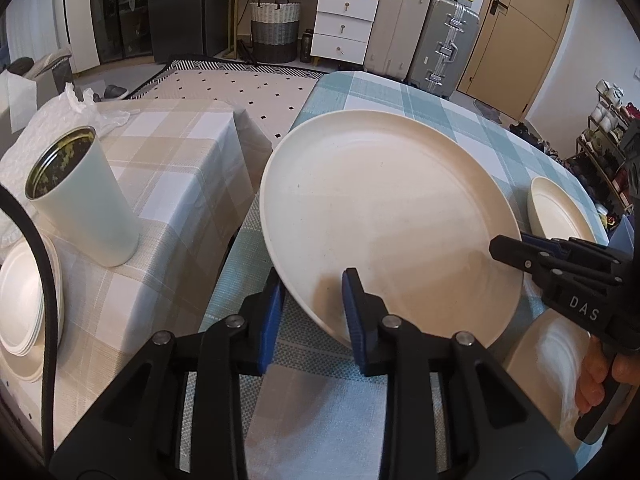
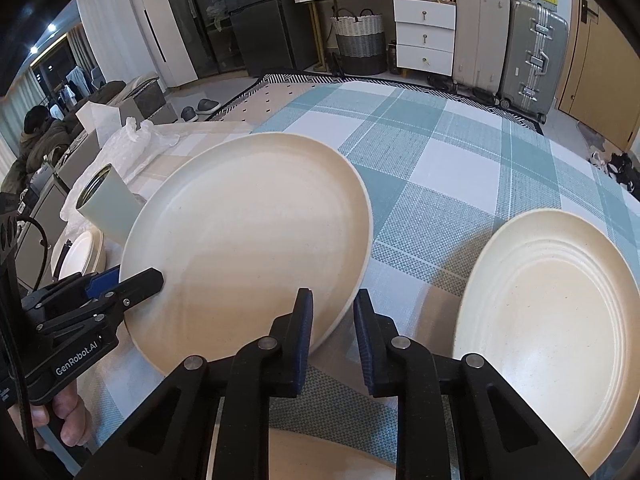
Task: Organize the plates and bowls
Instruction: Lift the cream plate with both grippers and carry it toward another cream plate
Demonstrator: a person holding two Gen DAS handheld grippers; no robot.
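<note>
Large cream plate [image 1: 392, 216] tilted, lifted off counter [image 2: 460, 160] with teal-checked cloth. Left gripper [image 1: 312, 312] jaws clamped tight on plate's near rim; right gripper [image 2: 332, 340] jaws likewise pinching opposite rim edge. Ridged cream plate [image 2: 560, 320] lies flat on counter to right. Stack of white plates [image 1: 24, 300] beside pale green tin [image 1: 80, 196] on beige-checked counter, left.

A pale green canister [image 1: 86, 200] is seen upright on a beige checked tablecloth [image 1: 180, 168], with crumpled white plastic wrap [image 1: 68, 116] just behind it. A teal checked tablecloth [image 2: 460, 160] is spread alongside. Farther back, a woven basket [image 1: 275, 26], white drawers [image 1: 344, 26] and two suitcases [image 1: 424, 36] are ranged along the wall.
</note>
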